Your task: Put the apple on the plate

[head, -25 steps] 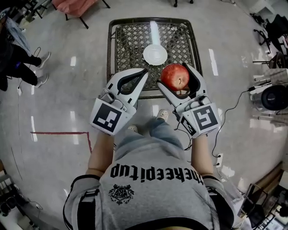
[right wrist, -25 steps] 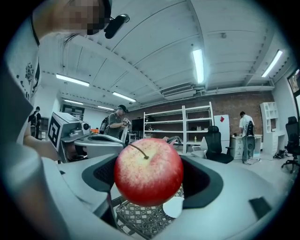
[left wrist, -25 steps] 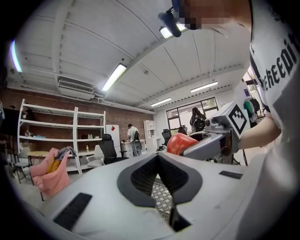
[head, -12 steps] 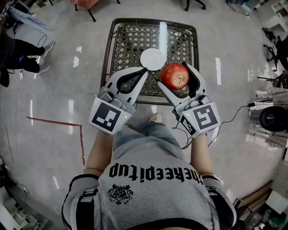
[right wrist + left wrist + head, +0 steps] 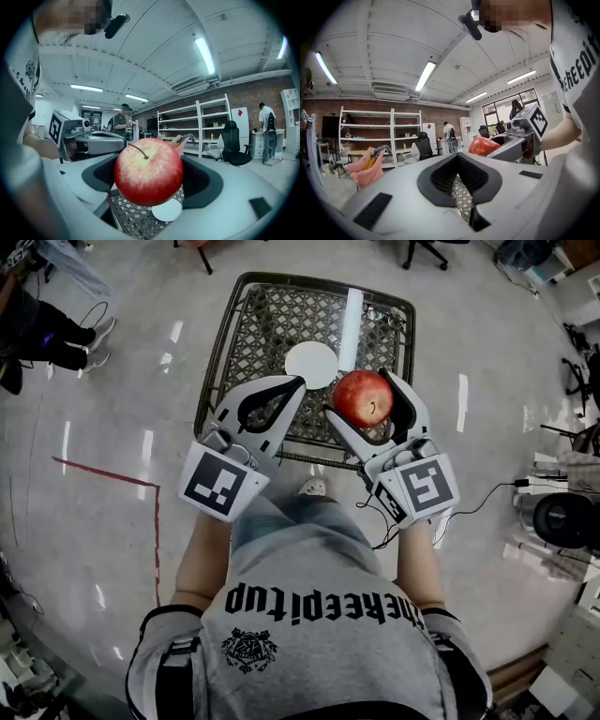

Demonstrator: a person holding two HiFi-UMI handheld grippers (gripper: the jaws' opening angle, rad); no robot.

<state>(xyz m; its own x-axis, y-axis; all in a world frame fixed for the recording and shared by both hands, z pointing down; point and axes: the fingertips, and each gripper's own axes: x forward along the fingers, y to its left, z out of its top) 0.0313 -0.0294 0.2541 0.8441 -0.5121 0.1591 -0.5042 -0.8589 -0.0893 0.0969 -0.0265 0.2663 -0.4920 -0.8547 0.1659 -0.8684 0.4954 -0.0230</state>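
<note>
While the round red apple (image 5: pixel 363 397) stays clamped in the right tongs (image 5: pixel 360 396), the black wire-mesh desk (image 5: pixel 253 324) has drawn slightly nearer. Apple held aloft just short of the round white plate (image 5: pixel 310 365), so the placing is still to come. Left tongs (image 5: pixel 298 382): closed, empty.

Left gripper (image 5: pixel 298 383) closed, empty; right gripper (image 5: pixel 357 394) clamping apple (image 5: pixel 365 399)
</note>
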